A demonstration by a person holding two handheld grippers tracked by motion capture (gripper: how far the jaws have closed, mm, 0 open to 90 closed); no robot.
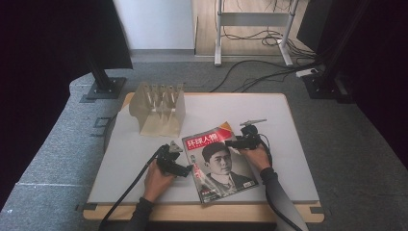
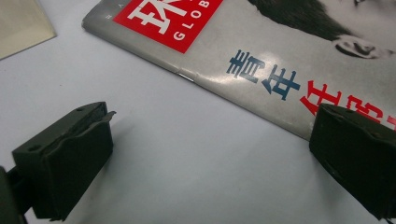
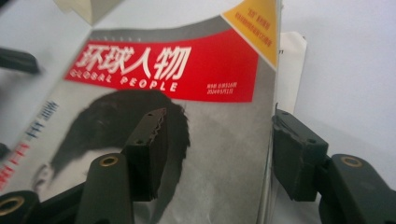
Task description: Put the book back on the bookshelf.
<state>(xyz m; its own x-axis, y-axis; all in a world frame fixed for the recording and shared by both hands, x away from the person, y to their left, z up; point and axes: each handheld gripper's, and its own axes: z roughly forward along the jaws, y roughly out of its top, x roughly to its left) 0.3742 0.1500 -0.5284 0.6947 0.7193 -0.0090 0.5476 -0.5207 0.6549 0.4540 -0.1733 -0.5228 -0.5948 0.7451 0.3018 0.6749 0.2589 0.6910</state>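
The magazine (image 1: 220, 163) lies flat, cover up, near the front of the white surface (image 1: 269, 115); the right gripper (image 3: 217, 154) straddles its open edge with fingers apart, not pressing; the left gripper (image 2: 205, 158) holds its fingers released beside the spine.

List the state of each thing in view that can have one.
Magazine: closed, flat on the table, cover up, askew.
File rack: standing, slots empty.
Left tool: open, astride the magazine's spine edge, gripping nothing.
Right tool: open, astride the magazine's page edge, pads not yet pressing.
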